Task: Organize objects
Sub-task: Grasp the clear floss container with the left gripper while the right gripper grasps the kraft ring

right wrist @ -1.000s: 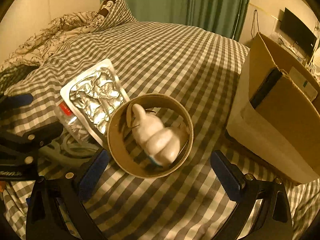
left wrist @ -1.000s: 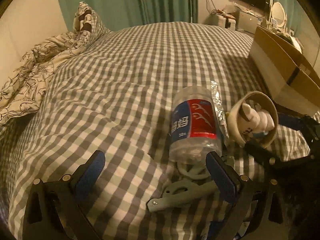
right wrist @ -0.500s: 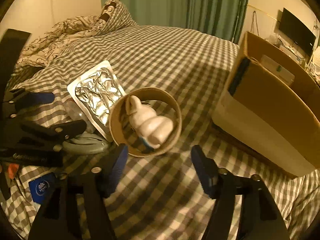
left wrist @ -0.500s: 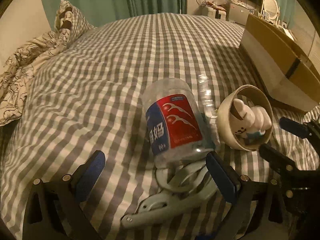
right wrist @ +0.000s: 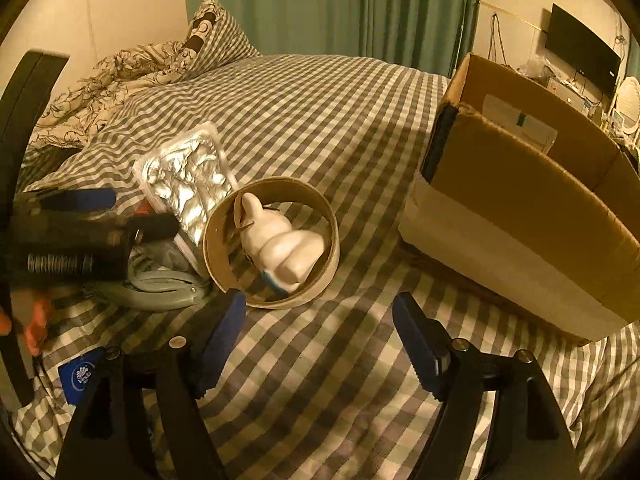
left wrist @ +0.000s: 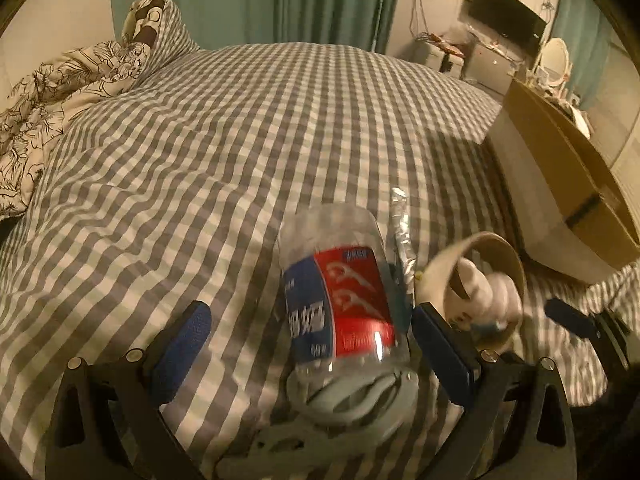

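Left hand-held gripper (left wrist: 306, 336): jaws wide, lower centre of frame, holding nothing.
Plastic bottle (left wrist: 342, 308): lying on the bed (left wrist: 208, 136), clear with a red-and-blue label, nearer the right-hand finger than the left.
Risk: round and off-centre, it may roll or slip sideways as the jaws close.
Right hand-held gripper (right wrist: 320, 332): moderately wide, empty, lower centre.
Cardboard ring (right wrist: 272, 242): just beyond, centre, around a white figurine (right wrist: 280, 240).
Cardboard box (right wrist: 528, 208): farther, at right, open-topped.

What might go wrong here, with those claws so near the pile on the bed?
The clear jar lies on its side atop grey pliers; the open left gripper could nudge it and roll it off. The white figurine sits loose in the cardboard ring, so lifting the ring with the right gripper would probably leave it behind.
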{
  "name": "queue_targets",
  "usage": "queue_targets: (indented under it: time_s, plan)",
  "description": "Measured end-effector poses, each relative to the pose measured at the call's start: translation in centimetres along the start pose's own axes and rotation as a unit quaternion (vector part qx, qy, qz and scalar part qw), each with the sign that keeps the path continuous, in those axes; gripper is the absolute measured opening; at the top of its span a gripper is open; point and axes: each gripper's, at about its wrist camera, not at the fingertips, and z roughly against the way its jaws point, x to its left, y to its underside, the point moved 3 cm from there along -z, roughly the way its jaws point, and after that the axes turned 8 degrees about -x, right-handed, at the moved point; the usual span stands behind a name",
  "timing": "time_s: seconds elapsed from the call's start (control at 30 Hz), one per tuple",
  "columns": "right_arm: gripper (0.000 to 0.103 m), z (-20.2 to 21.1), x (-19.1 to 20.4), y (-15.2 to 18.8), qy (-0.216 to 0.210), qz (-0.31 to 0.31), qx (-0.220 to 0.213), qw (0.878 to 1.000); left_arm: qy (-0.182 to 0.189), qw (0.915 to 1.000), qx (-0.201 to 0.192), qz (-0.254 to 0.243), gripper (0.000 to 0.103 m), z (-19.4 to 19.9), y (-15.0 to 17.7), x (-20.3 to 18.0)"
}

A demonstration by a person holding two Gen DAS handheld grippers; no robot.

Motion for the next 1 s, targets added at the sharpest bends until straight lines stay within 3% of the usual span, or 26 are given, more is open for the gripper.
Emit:
queue_targets:
  time_s: [0.1,0.13,0.27,0.47,0.67,0.83,1.0]
  plan:
    - [0.076,-0.1,0.0,0.1,0.001,-0.002,0.003,1.0,0.019,0.9996,0.017,-0.012,0.09,-1.5,0.4,-1.1]
    - [0.076,-0.1,-0.1,0.2,0.002,-0.003,0.004,1.0,0.034,0.9991,0.026,-0.007,0.077,-1.8,0.7,-1.2]
    - [0.081,0.2,-0.5,0.2,0.007,-0.011,0.0,1.0,0.047,0.9985,0.028,-0.006,0.071,-1.1,0.9,-1.3]
    - [0.093,0.4,0.7,-0.3,0.0,0.005,-0.014,1.0,0.029,0.9988,0.005,-0.04,0.07,2.6,1.3,-0.4]
    - [0.094,-1.8,2.7,-0.5,-0.012,0.033,0.012,0.999,0.01,0.9992,0.003,-0.038,0.07,3.6,1.5,0.9]
    - [0.094,-4.3,2.7,-0.7,0.008,0.039,0.043,0.998,0.009,0.9984,0.015,-0.054,0.07,3.0,1.9,0.8]
    - [0.093,-4.6,2.1,-1.4,-0.002,0.02,0.034,0.999,0.001,0.9981,0.034,-0.05,0.076,2.6,2.4,1.2]
